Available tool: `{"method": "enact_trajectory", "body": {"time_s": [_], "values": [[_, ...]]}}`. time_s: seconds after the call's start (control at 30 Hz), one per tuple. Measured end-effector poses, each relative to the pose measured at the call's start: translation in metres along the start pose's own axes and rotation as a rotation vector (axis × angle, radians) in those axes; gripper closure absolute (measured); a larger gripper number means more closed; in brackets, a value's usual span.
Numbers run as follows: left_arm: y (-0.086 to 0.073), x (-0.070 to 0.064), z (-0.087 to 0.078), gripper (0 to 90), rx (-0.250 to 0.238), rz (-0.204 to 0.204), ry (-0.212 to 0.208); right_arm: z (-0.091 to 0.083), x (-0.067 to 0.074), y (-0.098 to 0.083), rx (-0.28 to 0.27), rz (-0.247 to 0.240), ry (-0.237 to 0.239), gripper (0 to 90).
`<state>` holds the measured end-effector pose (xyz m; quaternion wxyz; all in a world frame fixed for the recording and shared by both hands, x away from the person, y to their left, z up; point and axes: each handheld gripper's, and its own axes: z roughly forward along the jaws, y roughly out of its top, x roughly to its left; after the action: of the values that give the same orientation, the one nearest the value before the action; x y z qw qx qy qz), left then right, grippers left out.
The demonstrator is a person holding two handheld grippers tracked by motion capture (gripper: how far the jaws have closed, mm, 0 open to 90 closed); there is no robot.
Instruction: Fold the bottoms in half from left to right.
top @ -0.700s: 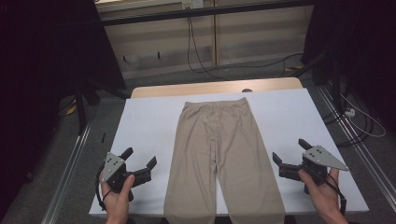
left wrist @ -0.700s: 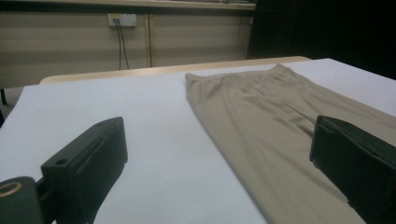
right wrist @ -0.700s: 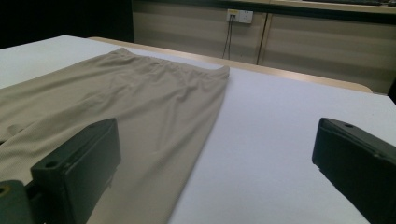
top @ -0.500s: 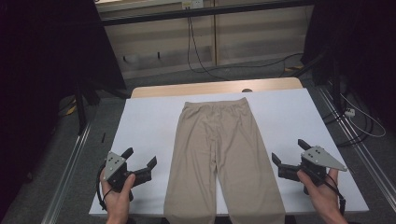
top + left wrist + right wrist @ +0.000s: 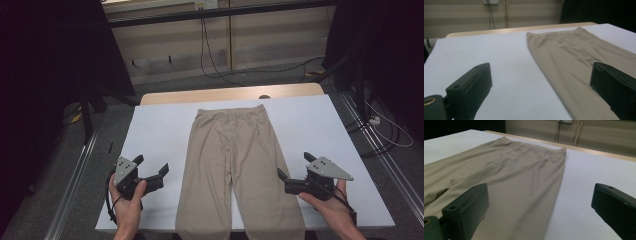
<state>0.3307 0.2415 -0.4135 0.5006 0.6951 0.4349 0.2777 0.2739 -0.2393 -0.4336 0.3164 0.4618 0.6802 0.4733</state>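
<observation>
A white-covered table (image 5: 150, 130) stood in a dim room. Nearest, the left gripper (image 5: 152, 172) and right gripper (image 5: 295, 172) hovered with jaws spread, empty, flanking flat beige trousers (image 5: 235, 165), waistband farthest. Risk: a shallow pinch could drag the cloth. The high view revealed hems overhanging the near edge.

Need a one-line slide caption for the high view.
Beige trousers lie flat on the white table, open left gripper and right gripper flanking the legs.
</observation>
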Motion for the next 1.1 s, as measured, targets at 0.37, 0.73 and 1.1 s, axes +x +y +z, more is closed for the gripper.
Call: {"method": "enact_trajectory", "body": {"time_s": [0.37, 0.73, 1.1], "values": [[0.018, 0.004, 0.026, 4.2, -0.024, 0.041, -0.027, 0.026, 0.040, 0.018, 0.020, -0.008, 0.124, 2.4], [0.038, 0.011, 0.056, 3.4, 0.010, 0.019, -0.045, 0.058, 0.076, 0.037, 0.025, -0.048, 0.196, 5.1], [0.051, 0.016, 0.082, 4.5, 0.051, 0.027, -0.051, 0.083, 0.103, 0.050, 0.165, -0.113, 0.258, 11.3]]}}
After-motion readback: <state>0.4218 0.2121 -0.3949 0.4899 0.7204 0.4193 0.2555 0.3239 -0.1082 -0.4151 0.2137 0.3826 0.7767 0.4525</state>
